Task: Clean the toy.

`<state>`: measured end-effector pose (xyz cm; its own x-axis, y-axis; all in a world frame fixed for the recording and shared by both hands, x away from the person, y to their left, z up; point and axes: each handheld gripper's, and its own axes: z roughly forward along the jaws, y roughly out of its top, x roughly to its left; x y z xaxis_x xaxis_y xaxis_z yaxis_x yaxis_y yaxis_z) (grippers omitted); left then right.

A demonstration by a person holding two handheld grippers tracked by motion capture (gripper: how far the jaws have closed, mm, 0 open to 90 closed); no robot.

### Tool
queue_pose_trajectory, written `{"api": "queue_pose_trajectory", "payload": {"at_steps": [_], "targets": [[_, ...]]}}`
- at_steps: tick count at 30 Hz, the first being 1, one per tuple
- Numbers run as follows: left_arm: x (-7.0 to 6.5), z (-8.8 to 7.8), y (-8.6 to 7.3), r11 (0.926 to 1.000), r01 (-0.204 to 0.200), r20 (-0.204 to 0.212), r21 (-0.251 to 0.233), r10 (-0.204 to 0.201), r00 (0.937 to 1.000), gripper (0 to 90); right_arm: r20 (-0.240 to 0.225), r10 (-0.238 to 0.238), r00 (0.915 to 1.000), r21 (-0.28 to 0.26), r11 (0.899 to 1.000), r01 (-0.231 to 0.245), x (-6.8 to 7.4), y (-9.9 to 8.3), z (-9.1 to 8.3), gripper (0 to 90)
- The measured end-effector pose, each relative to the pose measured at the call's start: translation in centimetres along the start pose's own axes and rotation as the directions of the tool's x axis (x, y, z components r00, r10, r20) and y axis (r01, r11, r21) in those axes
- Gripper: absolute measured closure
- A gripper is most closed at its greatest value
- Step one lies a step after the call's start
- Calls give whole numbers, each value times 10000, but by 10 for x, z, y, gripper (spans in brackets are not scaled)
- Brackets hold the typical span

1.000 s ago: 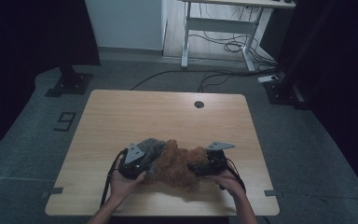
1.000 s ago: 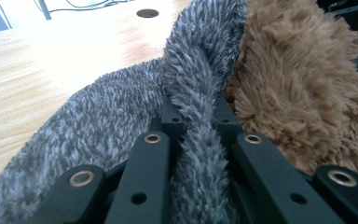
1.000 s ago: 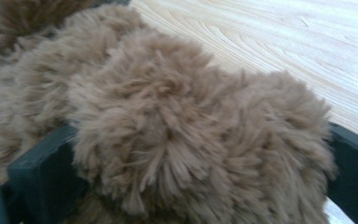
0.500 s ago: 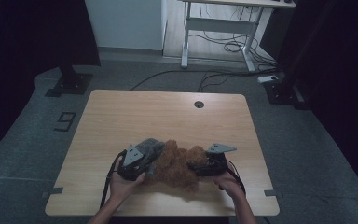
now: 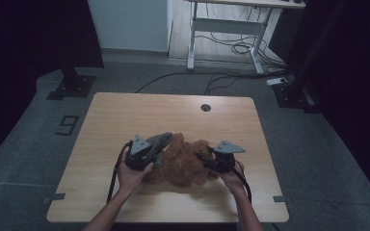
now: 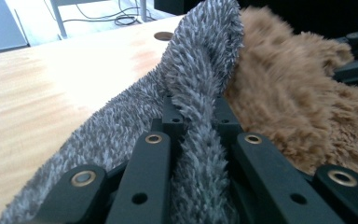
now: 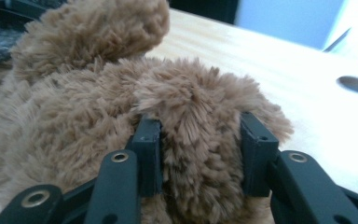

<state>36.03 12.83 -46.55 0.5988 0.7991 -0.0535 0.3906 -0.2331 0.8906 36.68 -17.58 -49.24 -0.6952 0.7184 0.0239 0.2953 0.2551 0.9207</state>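
So there was this light wooden table [image 5: 125, 115] with a heap of fluffy brown fabric [image 5: 185, 161] lying near its front edge, about the middle. A grey fuzzy piece [image 5: 161, 139] sat at the heap's left side, touching the brown stuff.

The left gripper [image 5: 147, 153], held in the person's left hand [image 5: 131, 174], was clamped down on the grey fuzzy piece. In the left gripper view the jaws sat close together with a fold of grey pile [image 6: 200, 140] pinched between them, and the brown fabric was bunched up just to the right of it.

The right gripper [image 5: 211, 161], in the right hand [image 5: 231, 179], had a thick tuft of the brown fabric between its jaws. In the right gripper view they were partly apart, squeezing the tuft [image 7: 198, 135] from both sides.

A round cable hole [image 5: 205, 107] sat near the table's far edge, well apart from everything.
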Motion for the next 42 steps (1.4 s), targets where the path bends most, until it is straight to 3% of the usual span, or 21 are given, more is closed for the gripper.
{"api": "queue_pose_trajectory", "payload": {"at_steps": [3,4,5,6,9,11,12,15,18,20,23,27,28,30,31,32,33,35,37,39,42], "targets": [[4,13,10,9999,83,-8,127,-82,10000,803,518,14,9987,-237,9997,-2,-9,7,9,666],[3,17,11,9997,108,32,238,-109,9999,803,727,107,9973,-493,9988,-71,-11,9,9,795],[2,19,10,9994,106,25,344,-107,9999,802,749,477,9960,-909,9950,-408,-15,10,7,869],[1,20,8,9992,58,19,399,-59,10000,803,415,906,9950,-1161,9896,-853,-19,12,3,856],[-1,16,1,9991,-8,45,415,6,10000,803,60,1259,9920,-1111,9860,-1245,-25,13,-9,693],[-3,11,-2,9991,29,98,419,-33,9999,803,-337,1793,9832,-990,9783,-1818,-26,10,-17,537],[-5,8,-5,9990,-22,117,438,16,9999,803,-357,1829,9825,-827,9792,-1853,-24,8,-20,507],[-11,2,-11,9990,-172,32,422,171,9998,803,-617,1787,9820,-202,9834,-1802,-11,2,-25,301],[-16,-2,-17,9985,-372,-105,393,377,9992,803,-896,1612,9828,-115,9866,-1629,6,-2,-37,247],[-17,-5,-21,9989,-347,-64,303,349,9994,803,-1320,1602,9782,-45,9867,-1622,14,-7,-47,245],[-20,-8,-24,9988,-408,5,270,408,9992,804,-1457,1428,9790,400,9896,-1384,22,-14,-48,216],[-23,-14,-29,9989,-420,98,184,418,9991,804,-1353,1709,9760,897,9831,-1597,17,-14,-25,151],[-24,-15,-31,9991,-389,103,143,387,9992,804,-1486,1829,9718,1066,9800,-1681,15,-14,-17,124],[-25,-17,-33,9993,-368,120,111,366,9993,805,-2100,2167,9534,1455,9712,-1887,13,-13,0,99],[-25,-18,-34,9993,-349,136,104,347,9993,805,-2361,2203,9464,1602,9695,-1857,14,-14,7,115],[-25,-18,-35,9993,-344,141,121,343,9993,805,-2500,2063,9460,1695,9713,-1670,18,-15,13,136],[-25,-19,-35,9994,-324,170,124,322,9993,805,-2423,1801,9533,1736,9748,-1401,22,-16,17,171],[-24,-23,-34,9998,-159,359,79,156,9992,803,-2380,1550,9588,1550,9806,-1200,24,-19,16,352],[-24,-25,-31,9999,-101,476,87,96,9988,802,-2162,1085,9703,1244,9888,-828,27,-19,11,485],[-25,-25,-27,9999,-144,436,88,140,9990,801,-1906,440,9807,930,9953,-266,33,-19,6,555],[-22,-22,-20,10000,-48,348,1,48,9994,800,-1387,-121,9903,438,9989,183,37,-14,2,593]]}}
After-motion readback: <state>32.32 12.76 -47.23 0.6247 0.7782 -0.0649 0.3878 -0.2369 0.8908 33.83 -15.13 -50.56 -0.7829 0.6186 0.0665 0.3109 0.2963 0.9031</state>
